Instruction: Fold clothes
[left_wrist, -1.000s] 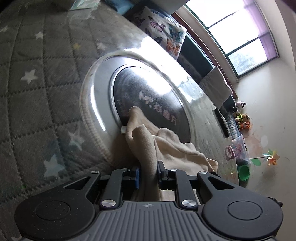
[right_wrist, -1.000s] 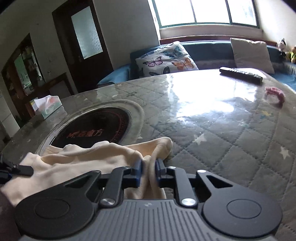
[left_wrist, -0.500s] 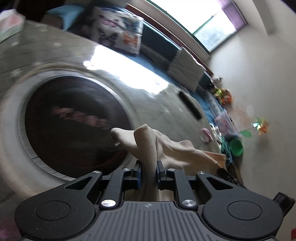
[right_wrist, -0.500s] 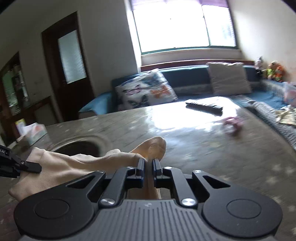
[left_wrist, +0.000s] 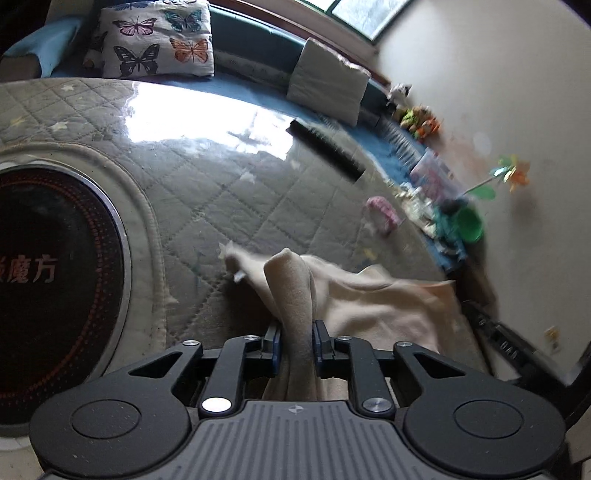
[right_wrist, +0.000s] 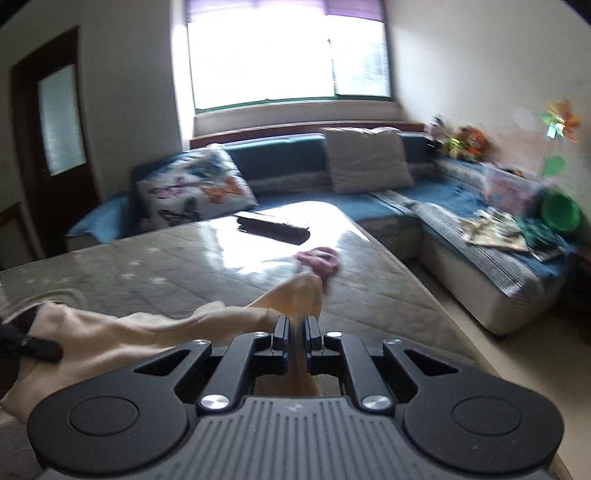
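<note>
Left wrist — left gripper (left_wrist: 295, 341) pinching cream garment (left_wrist: 369, 299) | right gripper (right_wrist: 295, 334) clamps it | apparently strung between them

cream garment (left_wrist: 369, 295), bunched, stretched above table

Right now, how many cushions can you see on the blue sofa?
2. A butterfly cushion leans at the sofa's left end, and a plain pale cushion stands against the backrest under the window. Others may be hidden outside the view.
</note>
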